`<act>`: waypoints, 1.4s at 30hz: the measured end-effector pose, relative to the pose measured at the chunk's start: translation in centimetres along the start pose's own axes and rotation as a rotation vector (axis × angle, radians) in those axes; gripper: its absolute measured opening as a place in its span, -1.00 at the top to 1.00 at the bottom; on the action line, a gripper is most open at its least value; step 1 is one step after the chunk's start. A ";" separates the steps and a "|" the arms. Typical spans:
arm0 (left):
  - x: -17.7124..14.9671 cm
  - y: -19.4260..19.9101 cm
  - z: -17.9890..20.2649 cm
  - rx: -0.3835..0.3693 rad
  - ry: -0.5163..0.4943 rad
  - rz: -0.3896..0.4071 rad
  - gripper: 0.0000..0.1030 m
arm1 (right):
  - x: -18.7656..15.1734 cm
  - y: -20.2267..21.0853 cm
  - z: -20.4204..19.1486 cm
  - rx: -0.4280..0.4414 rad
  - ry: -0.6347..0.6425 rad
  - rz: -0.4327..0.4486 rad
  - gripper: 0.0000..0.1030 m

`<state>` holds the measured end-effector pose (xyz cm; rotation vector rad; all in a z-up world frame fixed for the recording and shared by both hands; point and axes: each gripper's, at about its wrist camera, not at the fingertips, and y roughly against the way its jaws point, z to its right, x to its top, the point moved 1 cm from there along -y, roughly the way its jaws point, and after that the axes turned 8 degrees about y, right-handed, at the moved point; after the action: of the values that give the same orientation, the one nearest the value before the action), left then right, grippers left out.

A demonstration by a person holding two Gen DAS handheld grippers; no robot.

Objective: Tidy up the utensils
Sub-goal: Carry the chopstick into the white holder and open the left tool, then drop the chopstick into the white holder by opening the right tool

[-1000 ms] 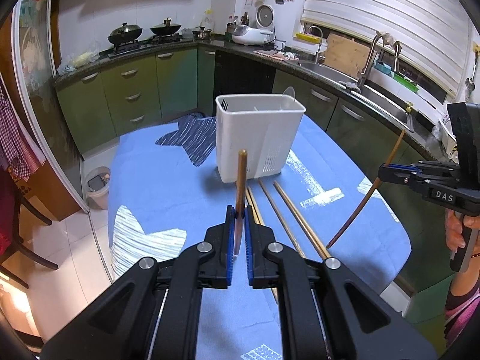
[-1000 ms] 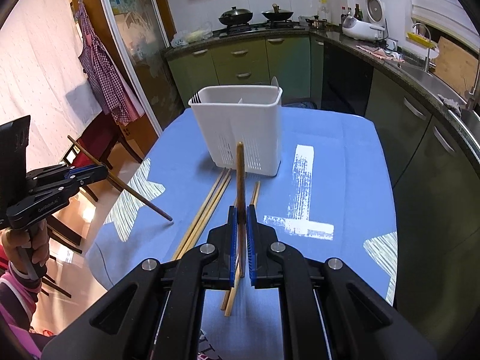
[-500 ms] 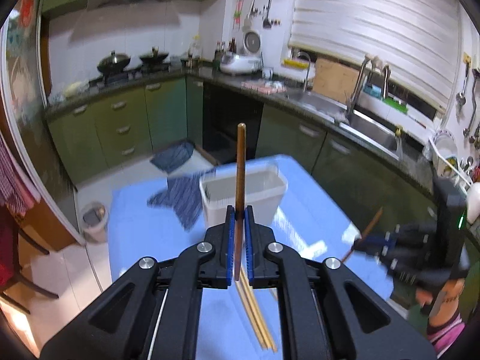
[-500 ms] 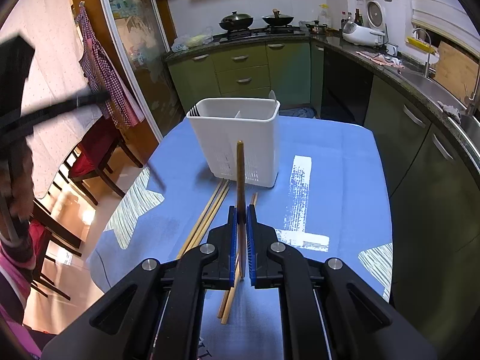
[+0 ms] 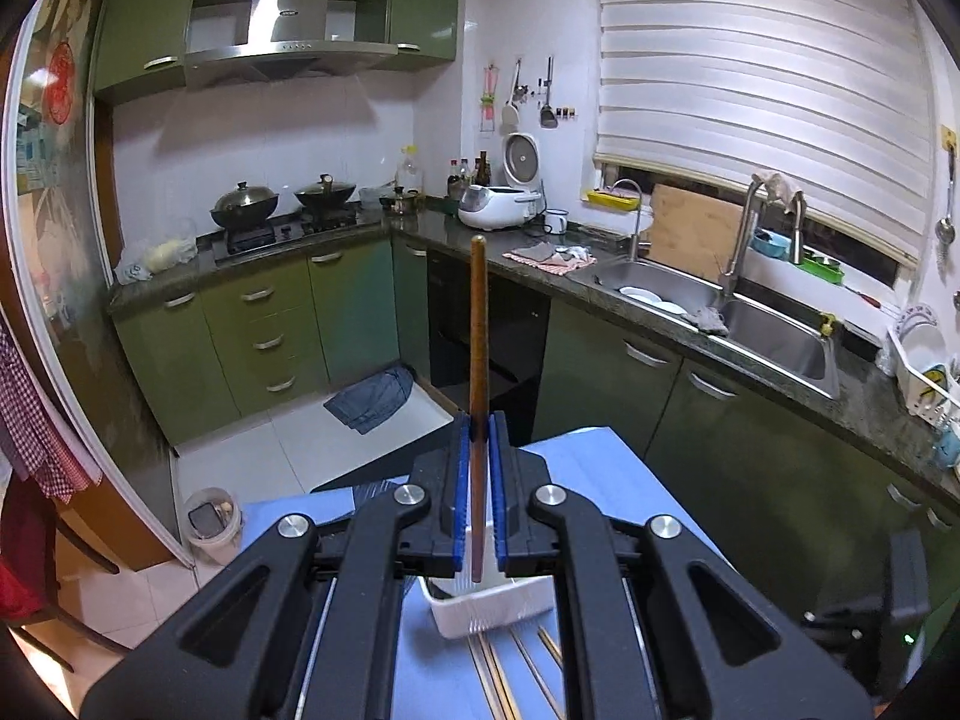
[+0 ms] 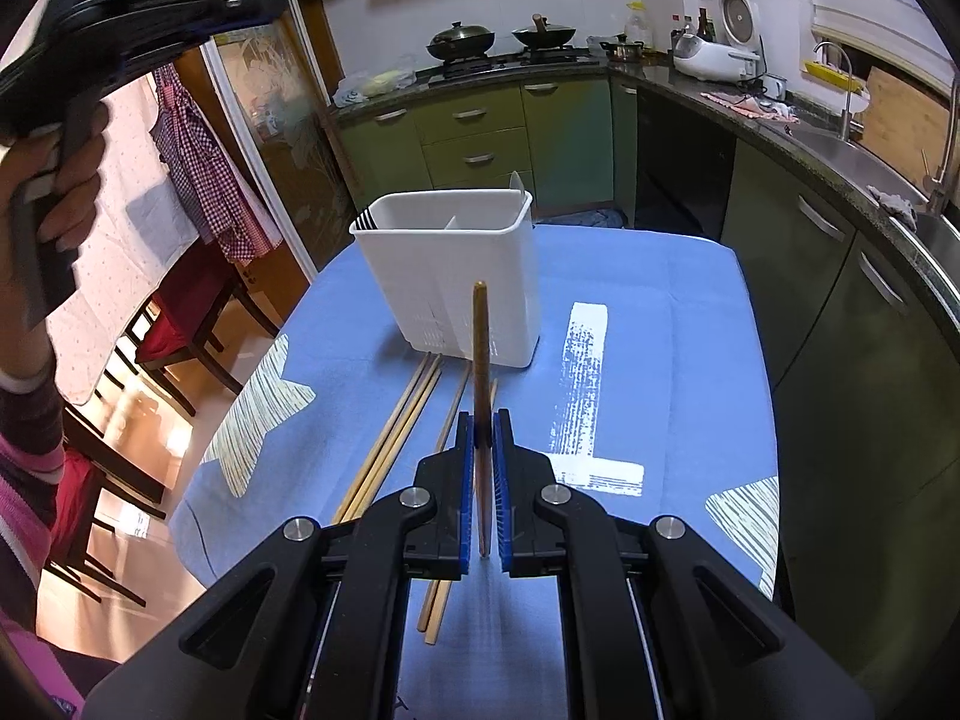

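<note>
My left gripper (image 5: pixel 478 426) is shut on a dark brown chopstick (image 5: pixel 478 324) that points up and away. It is raised high above the white utensil holder (image 5: pixel 492 606), whose rim shows just below the fingers. My right gripper (image 6: pixel 482 420) is shut on another brown chopstick (image 6: pixel 480 336), held above the blue table in front of the white utensil holder (image 6: pixel 456 276). Several light wooden chopsticks (image 6: pixel 390 438) lie on the cloth before the holder. The left gripper also shows at the upper left of the right wrist view (image 6: pixel 138 24).
The table carries a blue cloth (image 6: pixel 660 312) with white patches. Green cabinets and a sink counter (image 5: pixel 720 312) run along the right. Dark chairs (image 6: pixel 180 330) stand left of the table. A small bin (image 5: pixel 210 519) sits on the floor.
My left gripper has risen and tilted upward with its chopstick, so the holder has dropped to the bottom of its view. My right gripper has stayed nearly still.
</note>
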<state>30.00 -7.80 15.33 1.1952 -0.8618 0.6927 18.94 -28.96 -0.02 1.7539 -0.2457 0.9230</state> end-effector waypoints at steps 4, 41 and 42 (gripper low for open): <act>-1.3 -3.3 -0.6 0.024 0.010 -0.054 0.87 | 0.7 0.5 0.1 -0.003 0.002 0.018 0.86; -11.1 -5.5 -5.0 0.066 0.016 -0.287 0.46 | 19.4 -5.2 2.7 -0.090 -0.065 0.138 0.86; -11.6 -5.7 -5.0 0.067 0.017 -0.302 0.45 | 19.0 -6.0 2.6 -0.091 -0.061 0.119 0.86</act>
<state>29.85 -4.43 1.89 1.3431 -0.6292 0.4872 36.43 -23.81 8.43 1.6992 -0.4296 0.9302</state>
